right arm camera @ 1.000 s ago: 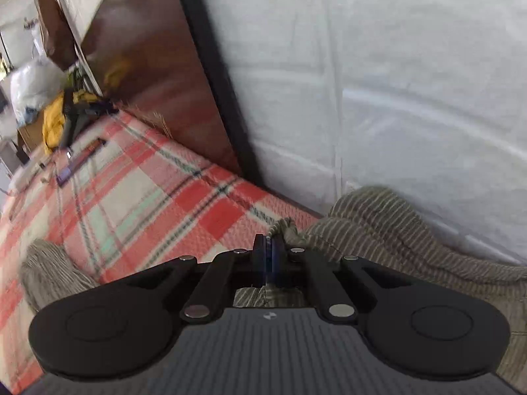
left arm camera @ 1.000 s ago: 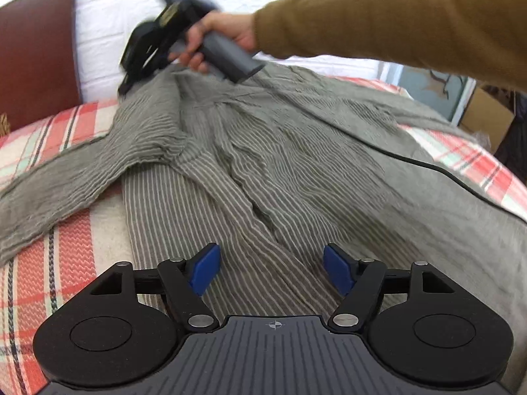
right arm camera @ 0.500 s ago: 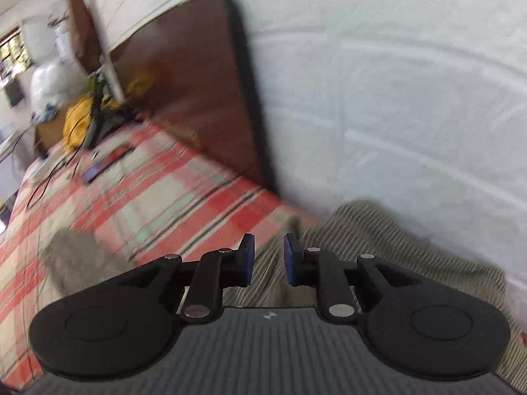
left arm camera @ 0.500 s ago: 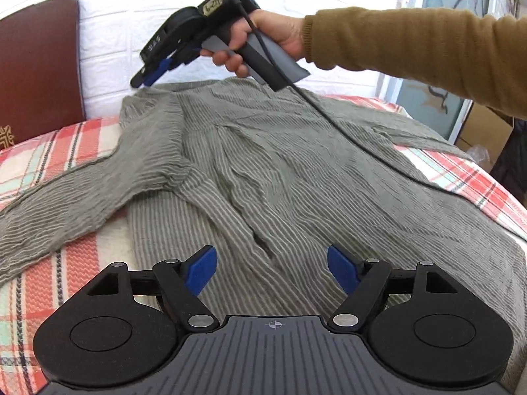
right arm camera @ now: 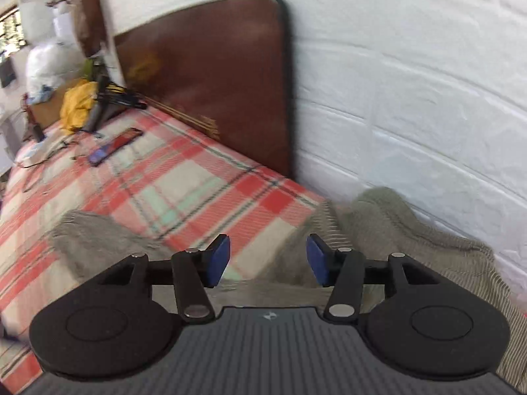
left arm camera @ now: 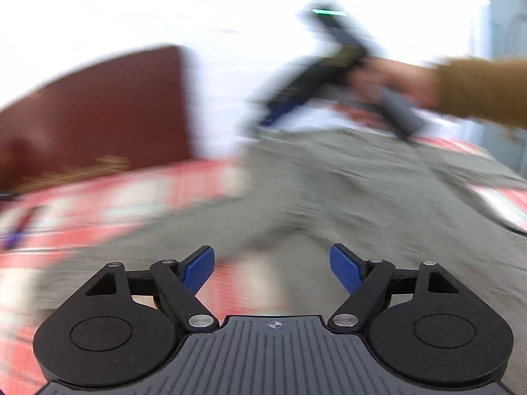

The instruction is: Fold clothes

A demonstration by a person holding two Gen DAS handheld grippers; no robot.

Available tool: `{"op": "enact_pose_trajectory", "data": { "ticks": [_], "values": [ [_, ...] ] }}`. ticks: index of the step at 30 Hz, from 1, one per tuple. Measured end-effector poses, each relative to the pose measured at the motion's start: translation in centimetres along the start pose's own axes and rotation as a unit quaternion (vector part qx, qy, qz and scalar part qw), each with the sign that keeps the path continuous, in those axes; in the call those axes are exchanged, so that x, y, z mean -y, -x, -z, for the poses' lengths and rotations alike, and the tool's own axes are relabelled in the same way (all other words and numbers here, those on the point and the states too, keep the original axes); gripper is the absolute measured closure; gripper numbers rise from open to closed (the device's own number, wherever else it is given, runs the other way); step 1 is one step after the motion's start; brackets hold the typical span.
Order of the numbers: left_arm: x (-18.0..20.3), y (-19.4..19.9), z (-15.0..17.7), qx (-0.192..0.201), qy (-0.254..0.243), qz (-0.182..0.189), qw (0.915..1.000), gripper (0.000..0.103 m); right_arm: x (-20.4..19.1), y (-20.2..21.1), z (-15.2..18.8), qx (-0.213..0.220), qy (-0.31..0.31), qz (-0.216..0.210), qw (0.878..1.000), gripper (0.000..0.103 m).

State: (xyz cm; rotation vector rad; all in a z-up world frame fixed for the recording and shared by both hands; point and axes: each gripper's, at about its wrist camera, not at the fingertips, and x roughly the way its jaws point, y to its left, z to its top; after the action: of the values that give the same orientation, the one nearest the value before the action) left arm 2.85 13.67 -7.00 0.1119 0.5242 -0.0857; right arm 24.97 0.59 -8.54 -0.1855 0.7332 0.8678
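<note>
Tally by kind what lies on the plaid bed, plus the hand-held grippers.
Grey striped garment: 1
Phone: 1
Yellow cloth: 1
Hand-held grippers: 2, left hand-held gripper and right hand-held gripper, both with jaws opening, nothing between
Total: 5

The garment (right arm camera: 411, 250) lies on the bedspread (right arm camera: 184, 191), against the wall (right arm camera: 411, 98), right of the headboard (right arm camera: 210, 85)
</note>
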Motion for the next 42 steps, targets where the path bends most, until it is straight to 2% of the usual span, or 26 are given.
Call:
{"op": "enact_pose_trajectory", "data": {
  "ticks": [2,5,6,8,10,11,13,14,16,17,19,20,21,23,26,30,33,37,40,42],
  "values": [
    [-3.4,-0.4,0.0,0.0,0.022,-0.065,0.9977,0.014,-1.5,1.6,0.8,0.003,-0.006,-0.021,1.0,0.038],
    [-9.1,-1.8,0.7,-0.025,0.056,-0.162,0.9848,0.014,-3.5,2.7,2.7,-0.013,-0.007,-0.06,0.998,0.036],
    [-10.9,-2.1,1.0,-0.037,0.088,-0.172,0.9805,0.014,-4.1,2.8,3.3,-0.022,-0.004,-0.068,0.997,0.035],
    [-14.6,-2.6,1.8,-0.054,0.17,-0.168,0.9694,0.014,-5.3,2.9,4.5,-0.039,0.004,-0.08,0.996,0.035],
    [-17.4,-2.9,2.6,-0.064,0.252,-0.15,0.9538,0.014,-6.2,3.2,5.4,-0.048,0.006,-0.088,0.995,0.035],
    [-18.5,-2.8,2.9,-0.064,0.29,-0.15,0.9432,0.014,-6.6,3.2,5.7,-0.052,0.005,-0.091,0.994,0.033],
    [-19.5,-2.2,3.7,-0.05,0.346,-0.157,0.9236,0.014,-7.2,3.2,6.0,-0.054,-0.005,-0.097,0.994,0.03],
    [-19.5,-1.9,3.8,-0.048,0.352,-0.163,0.9205,0.014,-7.4,3.2,6.1,-0.055,-0.01,-0.102,0.993,0.028],
    [-19.0,-1.4,3.9,-0.046,0.34,-0.181,0.9218,0.014,-7.8,3.1,6.2,-0.058,-0.016,-0.11,0.992,0.026],
    [-18.5,-1.3,3.9,-0.048,0.316,-0.19,0.9286,0.014,-8.1,3.0,6.1,-0.059,-0.016,-0.11,0.992,0.026],
    [-17.1,-1.3,3.9,-0.053,0.237,-0.207,0.9478,0.014,-8.6,2.8,6.1,-0.061,-0.016,-0.112,0.992,0.025],
    [-16.5,-1.4,4.0,-0.058,0.2,-0.212,0.9546,0.014,-8.7,2.7,6.1,-0.062,-0.018,-0.115,0.991,0.024],
    [-16.0,-1.6,4.1,-0.065,0.167,-0.216,0.9599,0.014,-8.9,2.6,6.1,-0.064,-0.021,-0.119,0.991,0.023],
    [-15.3,-1.8,4.5,-0.084,0.126,-0.214,0.9651,0.014,-9.0,2.4,6.2,-0.069,-0.029,-0.126,0.989,0.023],
    [-15.0,-2.0,5.2,-0.107,0.097,-0.204,0.9683,0.014,-9.2,2.0,6.4,-0.075,-0.04,-0.127,0.988,0.023],
    [-15.5,-2.9,5.7,-0.112,0.084,-0.211,0.9675,0.014,-9.8,1.6,6.6,-0.083,-0.044,-0.129,0.987,0.023],
    [-15.0,-4.0,6.0,-0.114,0.021,-0.236,0.9648,0.014,-10.2,1.4,6.7,-0.09,-0.047,-0.132,0.986,0.023],
    [-14.1,-4.9,6.2,-0.101,-0.065,-0.25,0.9607,0.01,-10.1,1.0,6.9,-0.101,-0.066,-0.138,0.983,0.022],
    [-14.5,-6.0,5.5,-0.101,-0.068,-0.244,0.9621,0.01,-10.0,0.3,6.8,-0.109,-0.08,-0.131,0.982,0.021],
    [-15.0,-6.7,5.1,-0.099,-0.055,-0.234,0.9657,0.014,-9.9,-0.2,6.8,-0.114,-0.09,-0.128,0.981,0.021]
  ]
}}
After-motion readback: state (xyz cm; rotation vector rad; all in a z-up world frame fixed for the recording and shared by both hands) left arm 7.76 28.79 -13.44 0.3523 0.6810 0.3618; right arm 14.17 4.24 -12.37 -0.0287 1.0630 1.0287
